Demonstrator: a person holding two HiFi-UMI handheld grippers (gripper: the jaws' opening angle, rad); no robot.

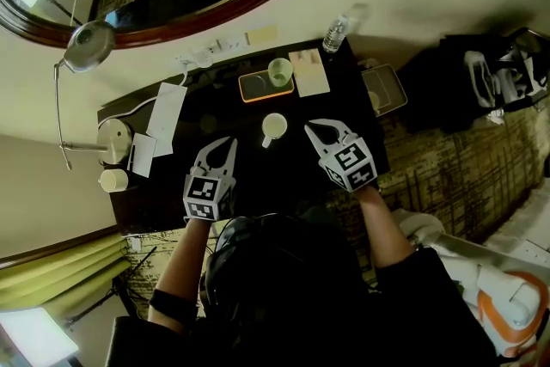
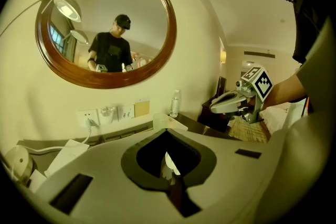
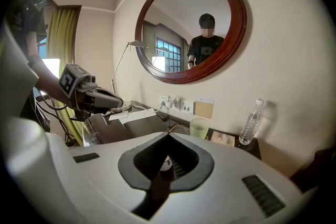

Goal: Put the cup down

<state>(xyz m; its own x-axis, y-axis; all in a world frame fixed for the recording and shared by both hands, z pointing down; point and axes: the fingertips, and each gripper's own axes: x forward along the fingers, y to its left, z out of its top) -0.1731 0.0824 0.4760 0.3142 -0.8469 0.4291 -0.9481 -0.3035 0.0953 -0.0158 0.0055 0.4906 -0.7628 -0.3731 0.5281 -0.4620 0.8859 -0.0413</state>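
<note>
Left gripper (image 1: 228,141) and right gripper (image 1: 320,128), both closed, empty, angled downward

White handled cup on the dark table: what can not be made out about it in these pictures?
- Left gripper view: shut left tongs hide the white handled cup except a sliver.
- Right gripper view: shut right tongs hide most of it.
- Head view: its contents, too small.

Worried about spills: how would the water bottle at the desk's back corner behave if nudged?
The water bottle stands tall and narrow, so a high push would probably tip it; lying down, it might roll. Its clear plastic looks thin, likely yielding when squeezed.
</note>
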